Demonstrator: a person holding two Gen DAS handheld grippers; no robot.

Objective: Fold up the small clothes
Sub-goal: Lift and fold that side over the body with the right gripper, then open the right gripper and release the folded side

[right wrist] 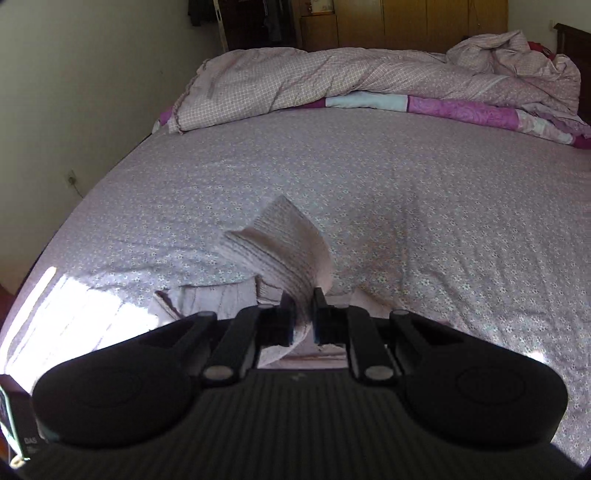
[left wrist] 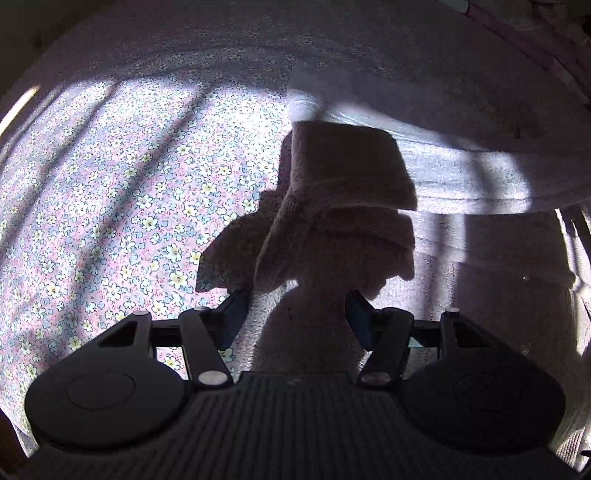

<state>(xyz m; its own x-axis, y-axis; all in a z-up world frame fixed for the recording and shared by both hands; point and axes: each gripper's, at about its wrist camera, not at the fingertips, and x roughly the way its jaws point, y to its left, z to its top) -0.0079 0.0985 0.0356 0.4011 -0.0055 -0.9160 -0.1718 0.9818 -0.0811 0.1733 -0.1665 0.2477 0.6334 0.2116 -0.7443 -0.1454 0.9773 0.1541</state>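
Right tongs (right wrist: 303, 314) pinch the knit garment (right wrist: 280, 240) thinly, left tongs (left wrist: 295, 317) gape; fabric may slip toward 6 o'clock onto the bed (right wrist: 406, 192).

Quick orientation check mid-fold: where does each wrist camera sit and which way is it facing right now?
Left wrist: on the left gripper, looking steeply down at the floral bedsheet and the pale knit garment; its own jaws stand apart over the cloth.
Right wrist: on the right gripper, angled forward across the bed toward the bunched quilt and wooden wardrobe; its own jaws are shut on a lifted fold of the garment.
Shared: the garment and the bedsheet. Neither gripper shows in the other's view.
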